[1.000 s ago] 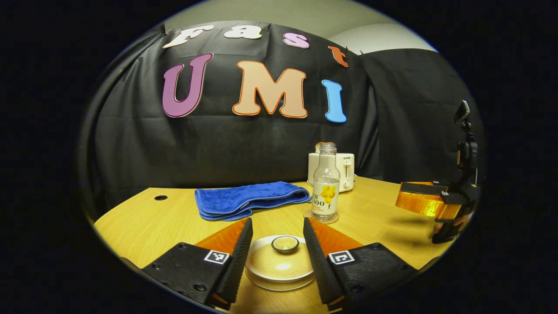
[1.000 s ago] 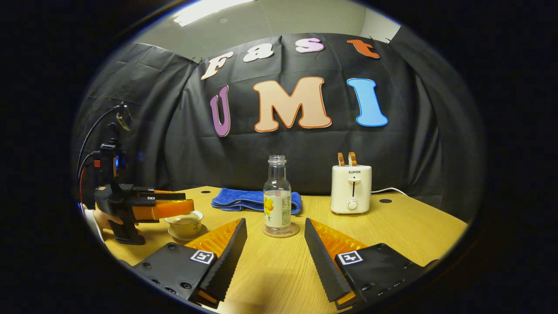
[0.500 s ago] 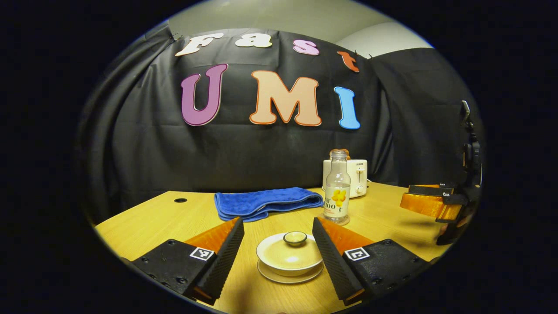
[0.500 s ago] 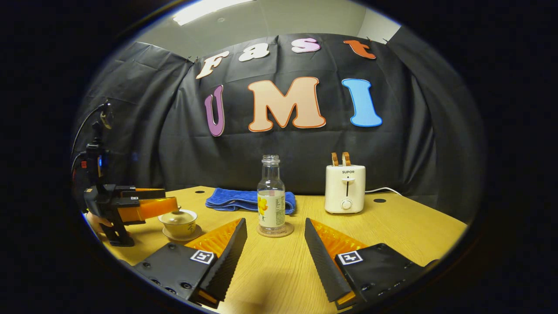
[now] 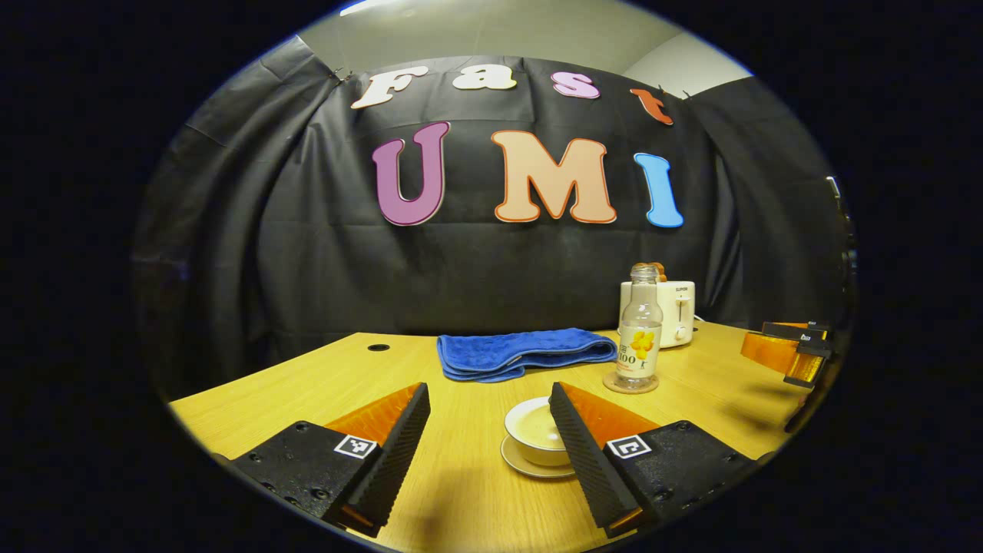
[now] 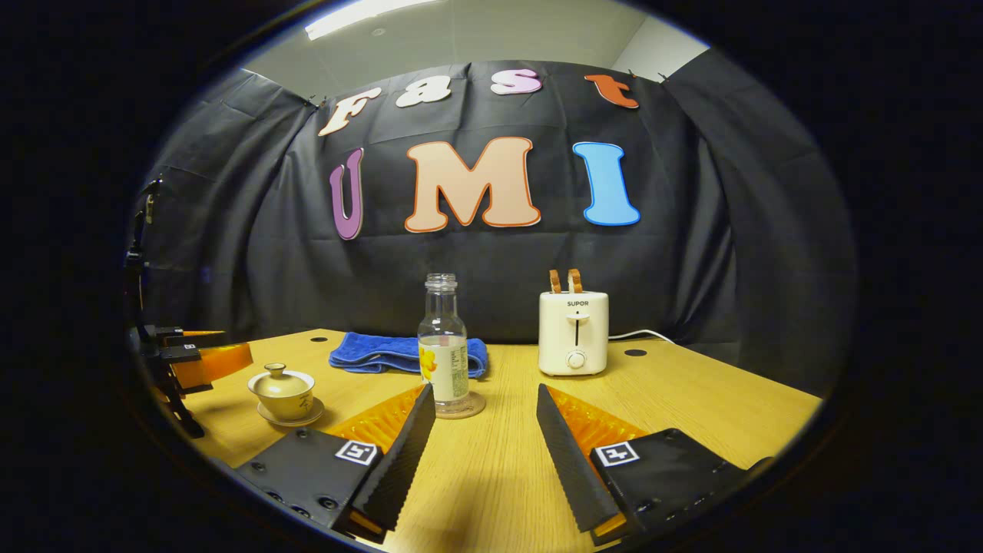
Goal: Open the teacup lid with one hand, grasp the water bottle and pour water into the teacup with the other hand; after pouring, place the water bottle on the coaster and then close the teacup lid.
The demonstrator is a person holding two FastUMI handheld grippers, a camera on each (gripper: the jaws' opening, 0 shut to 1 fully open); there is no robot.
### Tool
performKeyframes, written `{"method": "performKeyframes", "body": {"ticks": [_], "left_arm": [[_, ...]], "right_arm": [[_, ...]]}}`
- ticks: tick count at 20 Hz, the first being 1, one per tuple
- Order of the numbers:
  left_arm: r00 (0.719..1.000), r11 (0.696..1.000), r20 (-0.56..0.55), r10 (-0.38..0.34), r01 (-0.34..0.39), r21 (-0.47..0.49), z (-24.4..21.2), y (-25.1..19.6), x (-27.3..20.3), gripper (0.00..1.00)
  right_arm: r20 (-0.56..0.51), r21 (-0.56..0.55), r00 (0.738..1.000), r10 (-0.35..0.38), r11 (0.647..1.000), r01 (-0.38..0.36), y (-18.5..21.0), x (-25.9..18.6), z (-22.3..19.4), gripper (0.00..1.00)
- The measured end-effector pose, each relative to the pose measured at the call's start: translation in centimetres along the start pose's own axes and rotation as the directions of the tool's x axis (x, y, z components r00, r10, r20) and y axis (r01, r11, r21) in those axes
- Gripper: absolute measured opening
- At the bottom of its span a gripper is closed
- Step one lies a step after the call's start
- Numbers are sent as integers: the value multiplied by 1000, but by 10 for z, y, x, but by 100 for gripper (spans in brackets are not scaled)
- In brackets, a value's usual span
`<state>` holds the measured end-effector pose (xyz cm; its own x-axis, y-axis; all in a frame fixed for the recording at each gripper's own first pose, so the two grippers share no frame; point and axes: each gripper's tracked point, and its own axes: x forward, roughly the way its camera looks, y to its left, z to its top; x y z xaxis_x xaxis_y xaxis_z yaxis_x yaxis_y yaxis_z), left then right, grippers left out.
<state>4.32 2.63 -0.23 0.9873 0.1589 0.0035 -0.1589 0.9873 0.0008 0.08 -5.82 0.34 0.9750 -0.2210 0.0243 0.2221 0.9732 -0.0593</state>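
The pale teacup (image 6: 282, 392) stands on its saucer with its lid (image 6: 281, 376) on. In the left gripper view the teacup (image 5: 531, 430) is partly hidden behind one of my fingers (image 5: 576, 445). My left gripper (image 5: 487, 392) is open, holds nothing and sits just left of the cup. The left gripper (image 6: 192, 361) also appears at the far left, apart from the cup. The clear water bottle (image 6: 443, 346), uncapped, stands upright on a round coaster (image 6: 461, 408). My right gripper (image 6: 484, 392) is open and empty, with the bottle just beyond its left fingertip. The bottle (image 5: 640, 338) and right gripper (image 5: 791, 353) lie further right.
A folded blue towel (image 6: 384, 353) lies behind the cup and bottle. A white toaster (image 6: 574, 330) with two slices in it stands at the back, its cord trailing right. The wooden table (image 6: 691, 399) has cable holes near its back edge.
My left gripper has drawn back and to the left: the teacup, earlier between its fingers, now sits by one finger. My right gripper view has swung right, so the bottle appears further left.
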Motion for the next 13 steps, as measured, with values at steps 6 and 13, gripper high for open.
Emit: {"method": "performKeyframes", "body": {"ticks": [6, 13], "left_arm": [[996, 996, 5, 87, -87, 4, 1, 15, -3, 92], [994, 994, 5, 109, -109, 5, 1, 19, -3, 92]], "right_arm": [[3, -2, 999, -44, 999, 44, -8, -1, -1, 90], [3, -2, 998, -62, 998, 62, -11, -1, -1, 91]]}}
